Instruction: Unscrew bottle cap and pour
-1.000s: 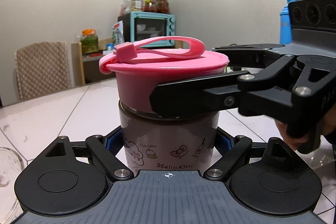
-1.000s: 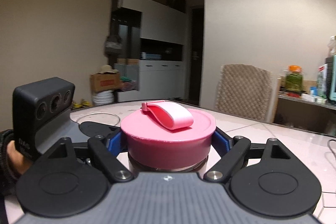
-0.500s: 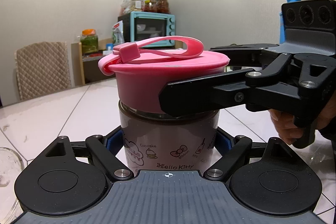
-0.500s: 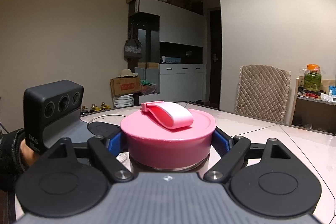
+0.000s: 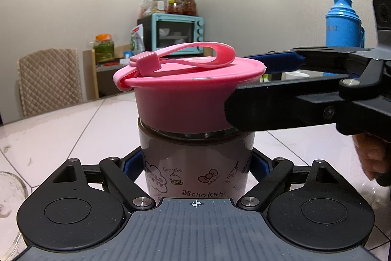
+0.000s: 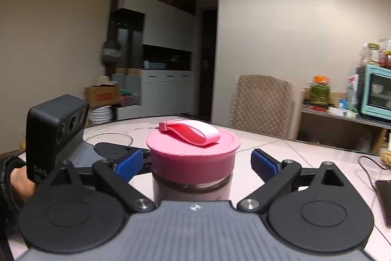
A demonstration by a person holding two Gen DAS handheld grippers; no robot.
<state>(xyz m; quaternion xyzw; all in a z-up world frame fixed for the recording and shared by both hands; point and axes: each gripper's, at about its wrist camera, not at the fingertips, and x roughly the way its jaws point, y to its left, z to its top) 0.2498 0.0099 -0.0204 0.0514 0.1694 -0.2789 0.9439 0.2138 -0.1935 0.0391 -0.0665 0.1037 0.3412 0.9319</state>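
A brown Hello Kitty bottle (image 5: 195,163) with a pink screw cap (image 5: 185,99) and pink strap stands upright on the white table. My left gripper (image 5: 195,168) is shut on the bottle's body, blue pads against both sides. My right gripper (image 6: 195,160) is open around the pink cap (image 6: 193,158), its blue pads (image 6: 128,162) standing clear of the cap on each side. In the left wrist view the right gripper's fingers (image 5: 281,109) reach in from the right at cap height.
A glass bowl (image 5: 9,190) sits at the table's left; its rim shows in the right wrist view (image 6: 110,138). A blue thermos (image 5: 343,21) stands behind right. A chair (image 5: 48,80), shelf and teal oven (image 5: 178,33) lie beyond. A phone (image 6: 383,199) lies at right.
My right gripper has let go of the cap: its jaws have opened and its fingers have drawn back to the right. The left gripper and bottle have not moved.
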